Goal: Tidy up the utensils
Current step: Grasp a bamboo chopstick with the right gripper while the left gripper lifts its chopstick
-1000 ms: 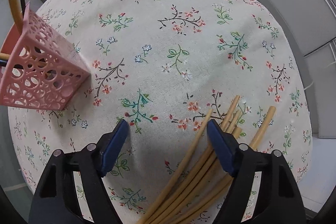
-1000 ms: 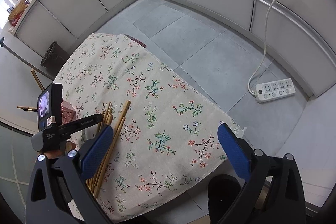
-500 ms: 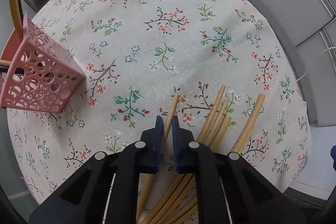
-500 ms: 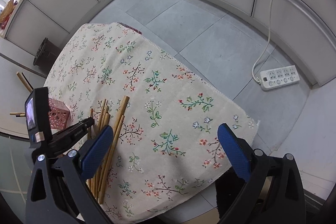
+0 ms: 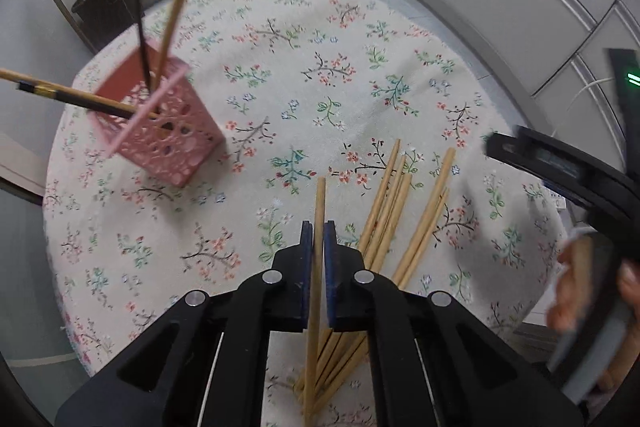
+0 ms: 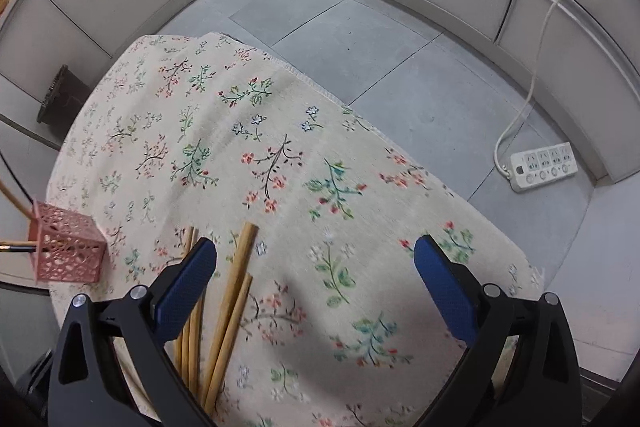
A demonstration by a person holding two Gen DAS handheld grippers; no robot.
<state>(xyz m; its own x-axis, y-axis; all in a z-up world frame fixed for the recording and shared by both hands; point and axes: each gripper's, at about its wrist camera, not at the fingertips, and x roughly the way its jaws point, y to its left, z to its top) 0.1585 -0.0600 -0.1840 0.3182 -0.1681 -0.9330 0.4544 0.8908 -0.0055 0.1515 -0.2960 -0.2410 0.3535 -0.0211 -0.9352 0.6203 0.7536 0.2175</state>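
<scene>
Tongs first: the left gripper [image 5: 316, 239] points steeply down, its blue pads clamped on one chopstick [image 5: 317, 251] that juts past them above the tablecloth [image 5: 304, 39]. The right gripper [image 6: 316, 267] also tilts steeply down, jaws wide apart with nothing between them. About seven more chopsticks, the loose pile [image 5: 404, 219], lie fanned on the cloth near its close edge, just right of the held one. One pink basket [image 5: 160, 123] leans near the left edge, holding four sticks, some pale and some dark. The left view alone shows a hand [image 5: 576, 287] on the right tool's grip; the right view alone shows one power strip [image 6: 544, 167] on the floor.
</scene>
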